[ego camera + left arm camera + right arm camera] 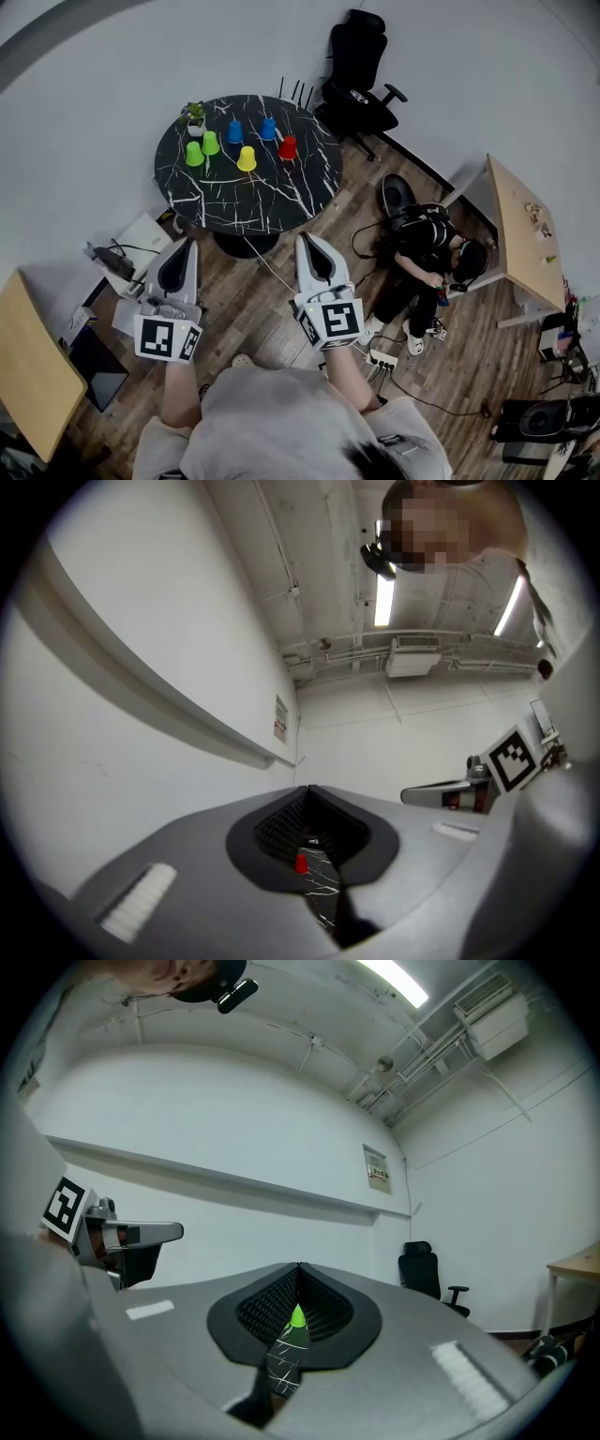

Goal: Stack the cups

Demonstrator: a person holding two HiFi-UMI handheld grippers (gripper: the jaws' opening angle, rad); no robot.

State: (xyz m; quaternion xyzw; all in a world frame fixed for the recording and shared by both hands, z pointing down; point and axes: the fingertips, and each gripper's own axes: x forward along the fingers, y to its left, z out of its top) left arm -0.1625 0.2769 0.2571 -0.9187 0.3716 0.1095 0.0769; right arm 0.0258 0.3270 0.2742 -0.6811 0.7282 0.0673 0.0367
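Green, blue, yellow, red cups (247, 158) on seemingly marble-veined black table (281, 202).

Jaws of left gripper (188, 244) and right gripper (304, 238) noted closed, nothing between them. Ahead of both sets of tips: round table (281, 202). Near half of its top is left bare, so free approach is given from the near edge. Far half is taken up by six cups (247, 158) in a loose cluster. The two green cups (194, 154) are set nearly touching; wider gaps are seen among the rest. Potted plant (195, 116) is placed at the far left rim. Left of the left jaws: box with cables (122, 261) on the floor. Right of the right jaws: a seated person (427, 253); behind them, a power strip (382, 359). Office chair (361, 80) is seen beyond the table, far right.
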